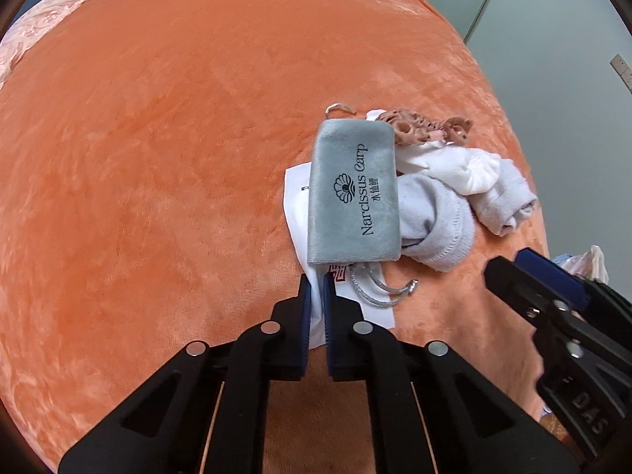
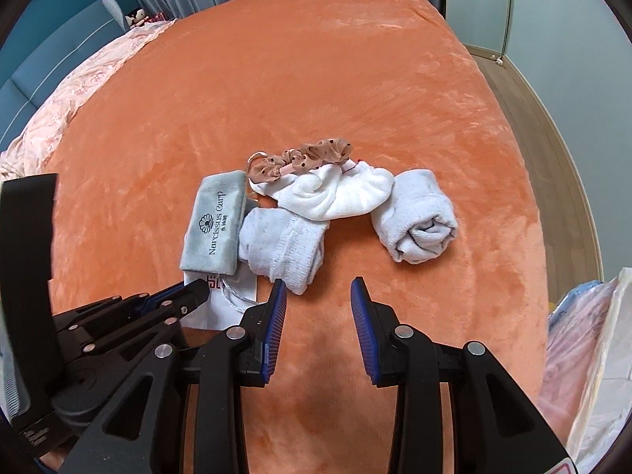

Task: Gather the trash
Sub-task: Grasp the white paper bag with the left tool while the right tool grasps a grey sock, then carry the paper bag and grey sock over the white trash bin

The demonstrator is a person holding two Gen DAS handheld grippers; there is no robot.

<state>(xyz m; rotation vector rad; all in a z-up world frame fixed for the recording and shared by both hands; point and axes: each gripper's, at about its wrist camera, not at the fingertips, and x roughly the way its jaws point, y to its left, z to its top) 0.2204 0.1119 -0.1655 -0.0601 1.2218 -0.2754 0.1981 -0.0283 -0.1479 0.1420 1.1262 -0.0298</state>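
Observation:
A flat white paper packet (image 1: 296,213) lies on the orange blanket (image 1: 158,158) under a grey "Narcissus Carp" pouch (image 1: 353,193). My left gripper (image 1: 316,282) is shut on the packet's near edge; it also shows in the right wrist view (image 2: 197,290), with the packet (image 2: 221,312) and pouch (image 2: 215,225). My right gripper (image 2: 318,288) is open and empty above bare blanket, just in front of a grey sock (image 2: 284,245). It shows at the right of the left wrist view (image 1: 513,264).
A white sock (image 2: 335,193), a rolled grey sock (image 2: 418,221) and a brown dotted scrunchie (image 2: 304,156) lie beside the pouch. A plastic bag (image 2: 592,339) hangs at the bed's right edge. A pink quilt (image 2: 79,94) covers the far left.

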